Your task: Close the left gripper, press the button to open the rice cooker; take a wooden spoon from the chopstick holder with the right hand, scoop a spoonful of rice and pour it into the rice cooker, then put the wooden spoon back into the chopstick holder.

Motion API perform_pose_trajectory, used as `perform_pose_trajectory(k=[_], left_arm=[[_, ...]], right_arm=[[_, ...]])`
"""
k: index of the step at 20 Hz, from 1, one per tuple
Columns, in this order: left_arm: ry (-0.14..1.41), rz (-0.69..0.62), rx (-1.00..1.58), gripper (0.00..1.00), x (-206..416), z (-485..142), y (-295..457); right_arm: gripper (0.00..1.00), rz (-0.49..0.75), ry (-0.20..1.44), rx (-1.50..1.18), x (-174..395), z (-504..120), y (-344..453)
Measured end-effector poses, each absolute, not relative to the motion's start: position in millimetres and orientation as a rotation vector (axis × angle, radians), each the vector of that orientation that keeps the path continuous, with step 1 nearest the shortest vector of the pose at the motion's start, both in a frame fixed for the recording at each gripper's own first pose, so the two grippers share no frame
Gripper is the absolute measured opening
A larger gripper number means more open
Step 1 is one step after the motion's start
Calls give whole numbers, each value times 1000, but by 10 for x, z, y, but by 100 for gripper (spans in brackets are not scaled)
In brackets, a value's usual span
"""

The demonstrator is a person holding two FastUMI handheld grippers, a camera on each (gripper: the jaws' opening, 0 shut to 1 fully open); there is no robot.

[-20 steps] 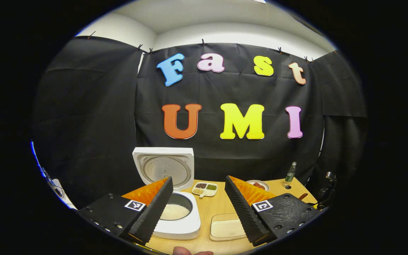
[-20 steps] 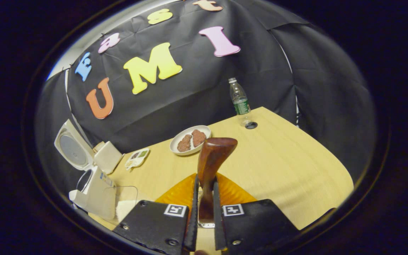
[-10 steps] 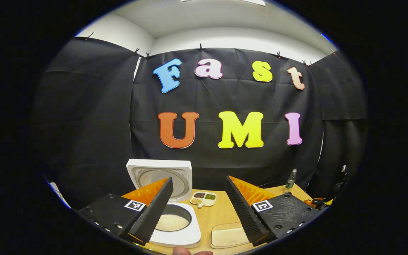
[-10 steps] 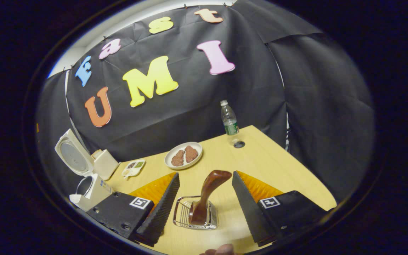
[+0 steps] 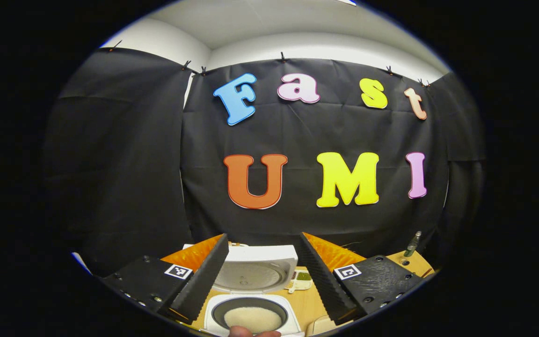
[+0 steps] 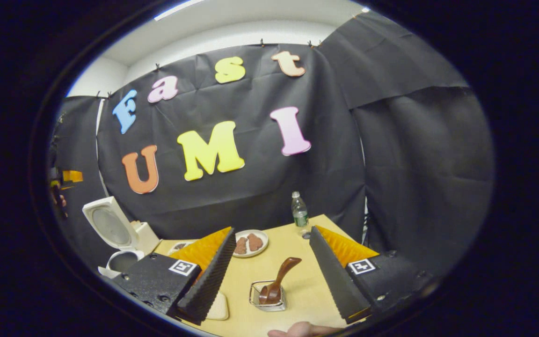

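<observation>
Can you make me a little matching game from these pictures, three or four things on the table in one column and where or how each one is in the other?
Things:
1. wooden spoon
2. rice cooker
3. bottle
4. plate

States:
A. lid raised, white rice in the pot
B. standing upright near the table's far edge
C. leaning in the wire chopstick holder
D. carrying two brown pieces of food

Pairs: 1-C, 2-A, 3-B, 4-D

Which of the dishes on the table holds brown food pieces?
The round white plate near the green-labelled plastic bottle holds two brown pieces. The divided white tray beside the white rice cooker holds small portions in separate compartments instead.
</observation>
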State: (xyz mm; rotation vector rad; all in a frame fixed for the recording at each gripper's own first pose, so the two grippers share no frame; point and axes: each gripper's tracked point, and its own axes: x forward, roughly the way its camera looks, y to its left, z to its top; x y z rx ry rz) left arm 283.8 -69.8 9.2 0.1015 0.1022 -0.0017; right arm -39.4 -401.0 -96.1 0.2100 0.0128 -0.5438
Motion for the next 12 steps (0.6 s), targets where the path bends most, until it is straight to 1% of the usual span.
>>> perform_pose_trajectory(k=[5,6,7,8,9,10,11,12], left_arm=[[204,47,123,96,3523,-261,-300],[246,55,113,96,3607,-384,-246],[289,61,106,96,3679,-497,-195],[324,67,97,96,3743,-577,-147],[352,67,82,96,3793,-657,-130],[381,64,67,96,3818,-728,-152],[401,58,57,96,3819,-780,-188],[409,61,60,96,3819,-814,-195]], right_arm=[[100,-651,-1,187,-919,-877,-3795],[98,-675,2,182,-1012,-895,-3758],[100,-699,5,181,-1120,-905,-3718],[98,-719,4,183,-1212,-930,-3666],[100,-740,2,182,-1300,-935,-3614],[98,-759,3,180,-1378,-961,-3575],[100,-773,11,177,-1445,-981,-3536],[100,-783,17,182,-1496,-1013,-3487]])
